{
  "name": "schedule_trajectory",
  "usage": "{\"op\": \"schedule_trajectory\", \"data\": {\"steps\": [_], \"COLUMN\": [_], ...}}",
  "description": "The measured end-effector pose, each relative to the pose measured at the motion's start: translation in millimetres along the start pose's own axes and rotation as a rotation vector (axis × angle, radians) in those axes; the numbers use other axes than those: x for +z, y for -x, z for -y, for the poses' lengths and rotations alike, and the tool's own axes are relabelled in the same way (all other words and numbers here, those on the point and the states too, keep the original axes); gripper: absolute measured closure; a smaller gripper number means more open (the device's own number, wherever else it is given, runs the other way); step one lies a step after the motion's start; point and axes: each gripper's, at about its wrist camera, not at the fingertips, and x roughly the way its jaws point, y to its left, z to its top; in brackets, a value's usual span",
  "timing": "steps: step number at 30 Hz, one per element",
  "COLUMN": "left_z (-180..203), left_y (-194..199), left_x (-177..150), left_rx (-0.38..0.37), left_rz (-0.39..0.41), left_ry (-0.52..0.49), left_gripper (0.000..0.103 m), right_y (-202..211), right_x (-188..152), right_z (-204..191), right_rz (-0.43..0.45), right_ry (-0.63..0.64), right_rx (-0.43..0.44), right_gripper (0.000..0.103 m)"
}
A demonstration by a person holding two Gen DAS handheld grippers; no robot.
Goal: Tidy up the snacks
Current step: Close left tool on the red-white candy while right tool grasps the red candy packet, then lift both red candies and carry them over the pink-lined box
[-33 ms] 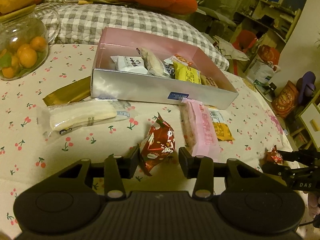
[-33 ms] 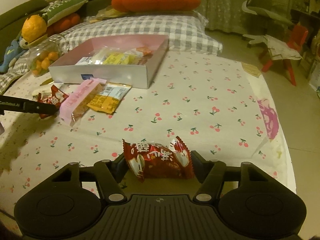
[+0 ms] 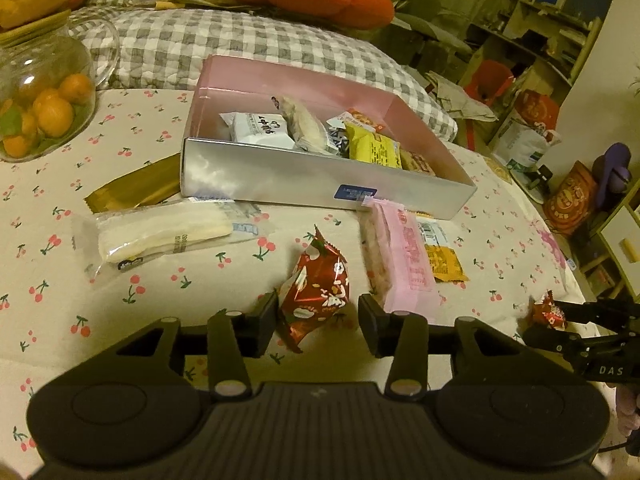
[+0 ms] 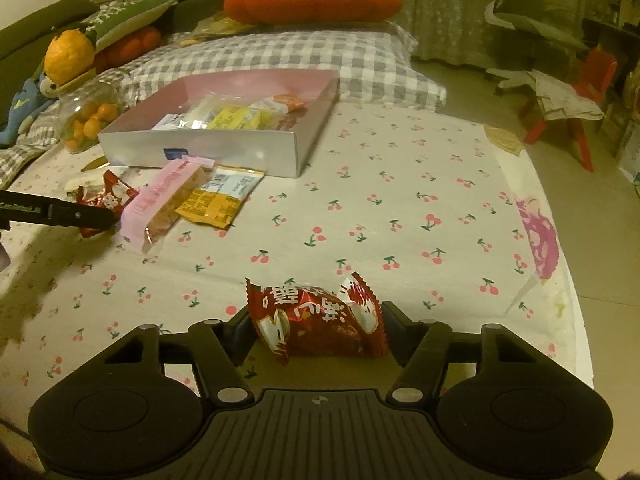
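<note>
Snack sorting on a cherry-print cloth [image 4: 400, 220], seen from both wrists. The box [image 3: 280, 180], silver outside and pink inside, stands at the far middle and already holds several wrapped snacks, so it is judged the collecting place. The left gripper [image 3: 318, 312] straddles the 1st red packet [image 3: 320, 284], which stands tilted on the cloth. The left pad touches its edge while a gap shows at the right pad, so the jaws are released around it and do not clamp it. The right gripper [image 4: 316, 328] brackets the 2nd red packet [image 4: 316, 320] lengthwise; both pads meet the crimped ends, so it is grasping that packet. It is held at the near right of the cloth, well apart from the box. Gripping by the ends probably spares the soft contents. 4 snacks lie loose in front of the box: a pink bar [image 3: 404, 260] just beside the left gripper's right jaw, an orange packet [image 3: 444, 264] partly under the bar, a white packet [image 3: 160, 236] to the left, and a gold packet [image 3: 136, 188] against the box's left corner. The bar's nearness means closing on the 1st red packet could nudge it. A jar [image 3: 40, 112] of small oranges stands at far left, clear of the work. The job is judged partly done.
</note>
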Motion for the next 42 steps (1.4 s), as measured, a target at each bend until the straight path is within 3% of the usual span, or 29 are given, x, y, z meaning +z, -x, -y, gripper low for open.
{"op": "schedule_trajectory", "data": {"steps": [12,29,42], "left_z": [3,3,-14], "left_y": [-3,14,22], "left_x": [4,25,46], "left_rx": [0.022,-0.023,-0.019], "left_rz": [-0.004,0.006,0.062], "left_ry": [-0.012,0.074,0.144], "left_gripper": [0.072,0.072,0.072], "right_y": [0,-5,-15], "right_x": [11,50,90], "right_z": [-20,-35,-43], "right_rz": [-0.030,-0.082,-0.037], "right_ry": [-0.015,-0.124,-0.247], "right_rx": [0.040,0.047,0.067], "right_gripper": [0.041,0.041,0.040]}}
